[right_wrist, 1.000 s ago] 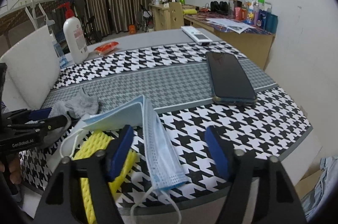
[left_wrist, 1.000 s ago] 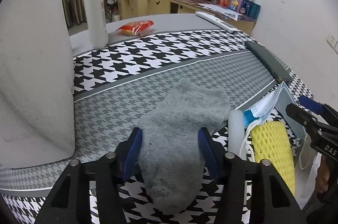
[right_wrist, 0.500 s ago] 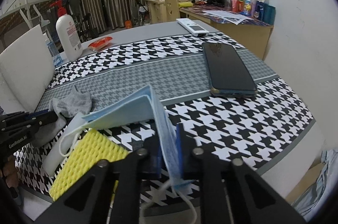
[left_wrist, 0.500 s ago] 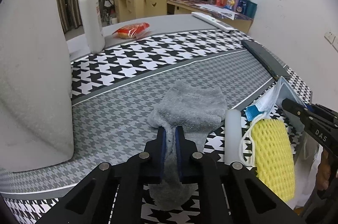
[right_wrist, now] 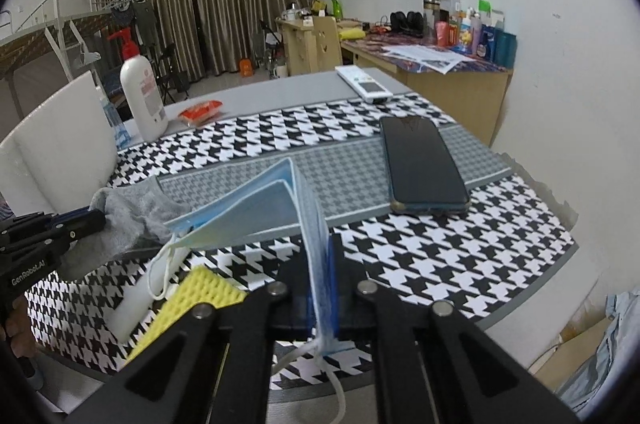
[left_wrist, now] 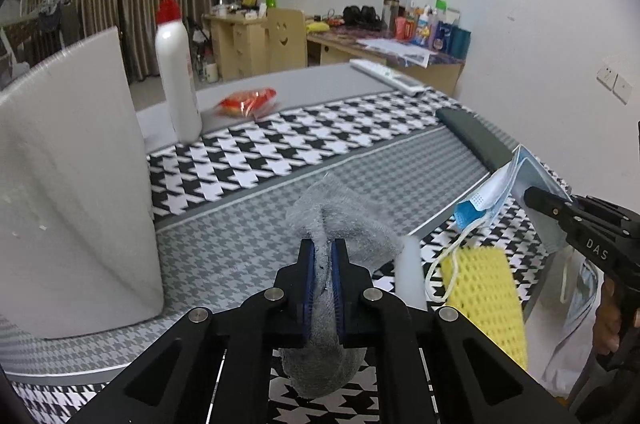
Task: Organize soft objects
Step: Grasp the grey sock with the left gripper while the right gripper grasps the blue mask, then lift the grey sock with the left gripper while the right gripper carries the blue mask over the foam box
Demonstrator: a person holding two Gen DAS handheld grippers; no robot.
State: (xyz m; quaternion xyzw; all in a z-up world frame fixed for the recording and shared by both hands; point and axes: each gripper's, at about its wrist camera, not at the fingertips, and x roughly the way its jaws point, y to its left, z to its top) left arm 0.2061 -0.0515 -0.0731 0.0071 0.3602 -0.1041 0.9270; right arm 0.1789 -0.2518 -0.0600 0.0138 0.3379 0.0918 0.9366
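Note:
My left gripper (left_wrist: 323,248) is shut on a grey sock (left_wrist: 348,224), pinching its middle so the cloth bunches up and hangs off the houndstooth cloth. In the right wrist view the same sock (right_wrist: 132,212) shows at the left, held by the left gripper (right_wrist: 94,218). My right gripper (right_wrist: 320,256) is shut on a blue face mask (right_wrist: 256,208), which stands up folded, its ear loop dangling. From the left wrist view the mask (left_wrist: 492,192) hangs from the right gripper (left_wrist: 530,194). A yellow sponge (left_wrist: 484,300) lies on the table between the two.
A big white paper roll (left_wrist: 72,192) stands at the left. Behind it are a white pump bottle (left_wrist: 176,80) and a red snack packet (left_wrist: 246,102). A dark phone (right_wrist: 420,164) lies to the right, a white remote (right_wrist: 364,84) farther back. The table edge (right_wrist: 540,276) runs close on the right.
Both grippers closed from open, the left on the sock and the right on the mask. Both then rose, lifting the sock and mask partly off the table.

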